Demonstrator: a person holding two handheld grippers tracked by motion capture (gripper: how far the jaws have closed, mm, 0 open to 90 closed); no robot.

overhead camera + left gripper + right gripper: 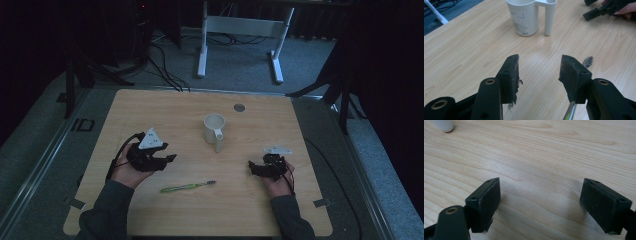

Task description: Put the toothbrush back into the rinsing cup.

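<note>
Pale wood makes up the table (150,110), on which a white cup (214,128) is stood upright near the middle, its tube-shaped handle turned toward the person. A green toothbrush (187,187) is laid flat on the near part of the table, between the two hands and well apart from the cup, with its bristled head pointed toward the right. The left gripper (540,75) is held low just above and to the left of the toothbrush; its jaws are spread wide with nothing clamped between them, while the brush head (588,61) is seen past the right jaw and what may be the handle passes beneath it. The right gripper (540,205) is kept over bare wood to the right, its jaws also wide apart and empty.
</note>
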